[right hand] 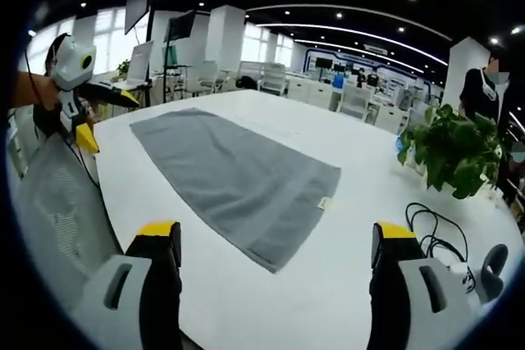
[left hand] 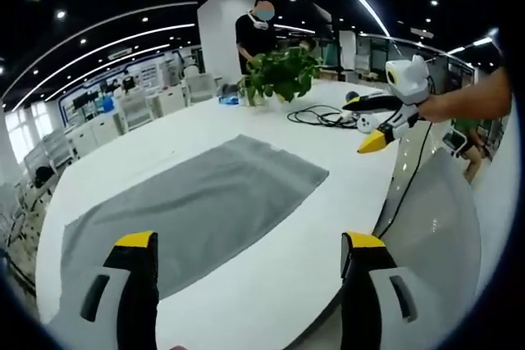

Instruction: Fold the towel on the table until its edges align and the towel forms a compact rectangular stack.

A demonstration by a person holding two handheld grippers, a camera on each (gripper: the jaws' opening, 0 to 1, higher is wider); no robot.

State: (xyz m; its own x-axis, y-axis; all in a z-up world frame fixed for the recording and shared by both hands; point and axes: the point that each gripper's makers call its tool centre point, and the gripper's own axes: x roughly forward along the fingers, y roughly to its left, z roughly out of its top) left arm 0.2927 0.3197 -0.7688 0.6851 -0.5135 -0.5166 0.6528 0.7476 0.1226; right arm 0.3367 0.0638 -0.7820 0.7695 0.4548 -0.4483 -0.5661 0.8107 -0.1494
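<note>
You get bright, even light from ceiling strips and spotlights far above your tongs. Glare whitens the table ahead of the jaws. Fisheye bending curves everything outward; shadows stay faint.

Plain grey towel on a white table. Green leafy plant, black cable. Each hand-held gripper has black jaws tipped yellow.
</note>
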